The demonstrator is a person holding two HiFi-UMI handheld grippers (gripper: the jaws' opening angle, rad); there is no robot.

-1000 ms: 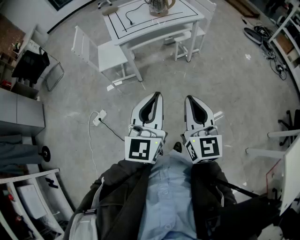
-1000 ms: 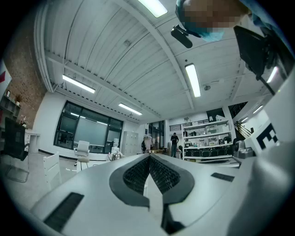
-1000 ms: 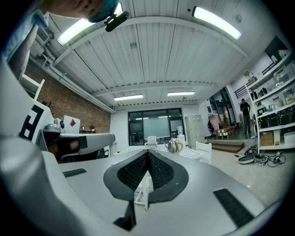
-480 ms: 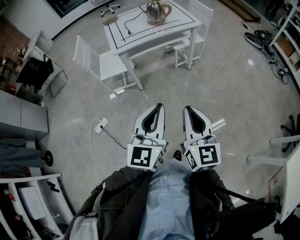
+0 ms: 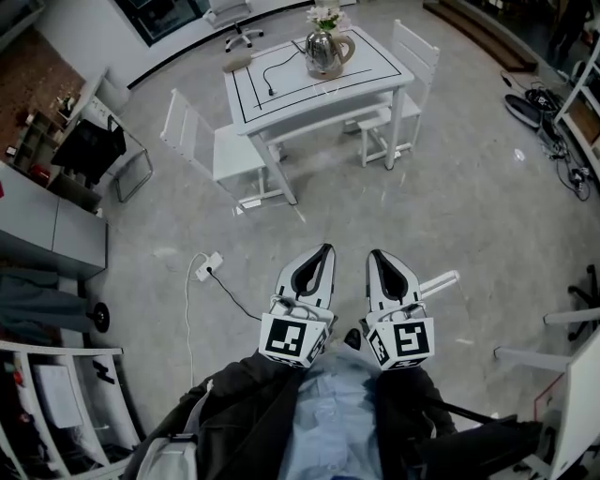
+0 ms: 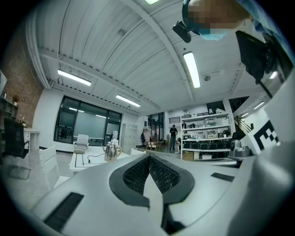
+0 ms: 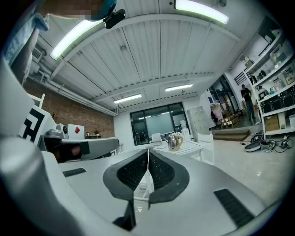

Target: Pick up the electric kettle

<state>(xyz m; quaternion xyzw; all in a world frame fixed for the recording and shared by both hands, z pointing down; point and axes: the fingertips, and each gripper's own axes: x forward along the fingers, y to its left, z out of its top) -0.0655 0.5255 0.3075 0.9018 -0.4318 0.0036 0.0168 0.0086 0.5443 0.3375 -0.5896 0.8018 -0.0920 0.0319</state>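
Head view, starting at my left: a white power strip [image 5: 208,265] and its dark lead lie on the floor just beside where I stand, and a careless step that way could snag a foot. Beyond it a white chair [image 5: 214,145] stands at the near left corner of the table [image 5: 370,70], so a straight walk in on that side risks a bump. My left gripper [image 5: 323,253] is closed, pads pressed together with nothing between them, held out level before my chest. The electric kettle [image 5: 324,53] stands upright toward the far side of the tabletop, well apart from both tongs. A black cord [image 5: 281,66] trails across the top beside it, and flowers [image 5: 325,16] sit just behind. If that cord is still joined to the kettle or its base, I judge a lift could drag it, and overreaching could knock the flowers. My right gripper [image 5: 375,256] is likewise closed and empty. Both must part before they arrive, or they will shove the kettle instead of taking it. Another white chair [image 5: 414,54] crowds the table's right side.
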